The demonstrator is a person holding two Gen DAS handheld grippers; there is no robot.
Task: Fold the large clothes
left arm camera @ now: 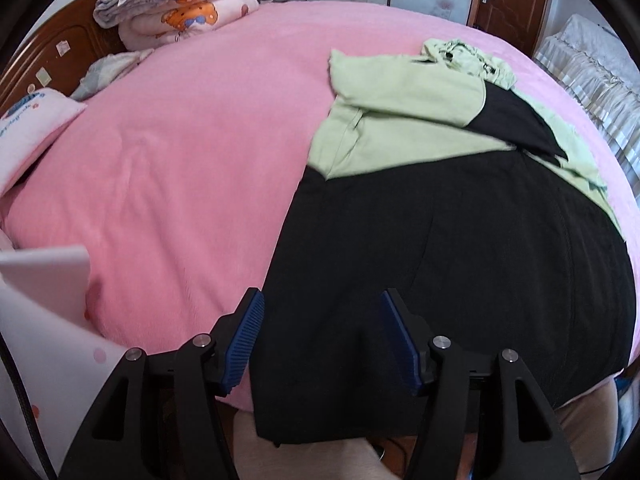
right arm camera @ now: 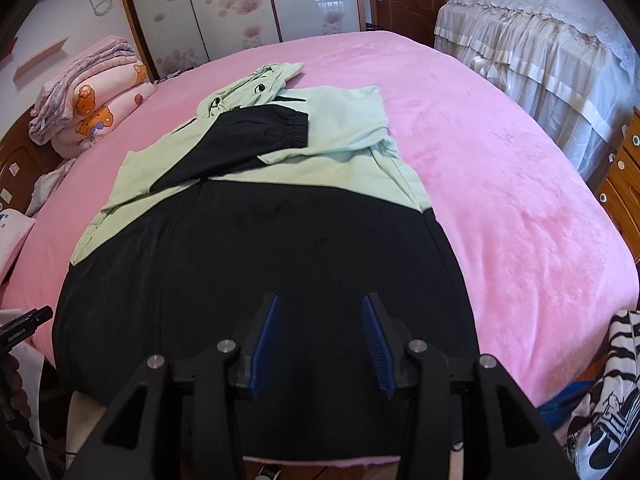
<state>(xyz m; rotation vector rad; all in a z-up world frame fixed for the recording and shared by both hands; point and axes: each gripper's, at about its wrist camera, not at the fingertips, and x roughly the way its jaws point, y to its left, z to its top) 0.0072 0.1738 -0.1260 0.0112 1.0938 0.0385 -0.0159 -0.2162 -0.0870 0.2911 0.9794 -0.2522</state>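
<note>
A large hooded jacket, black below [left arm camera: 460, 248] and light green above [left arm camera: 404, 120], lies flat on the pink bed [left arm camera: 180, 168], with its hem hanging over the near edge. Both sleeves are folded across the chest; a black cuffed sleeve [right arm camera: 256, 136] lies on top, and the hood [right arm camera: 256, 88] is at the far end. My left gripper [left arm camera: 322, 300] is open and empty over the hem's left part. My right gripper [right arm camera: 320, 300] is open and empty over the middle of the black hem [right arm camera: 280, 264].
Folded quilts with bear prints [left arm camera: 188, 4] are stacked at the bed's head, with a pillow [left arm camera: 28, 128] nearby. A second bed with a white lace cover [right arm camera: 540, 28] stands to the right, beside a wooden dresser [right arm camera: 624, 184]. A black-and-white patterned cloth [right arm camera: 612, 392] hangs at the lower right.
</note>
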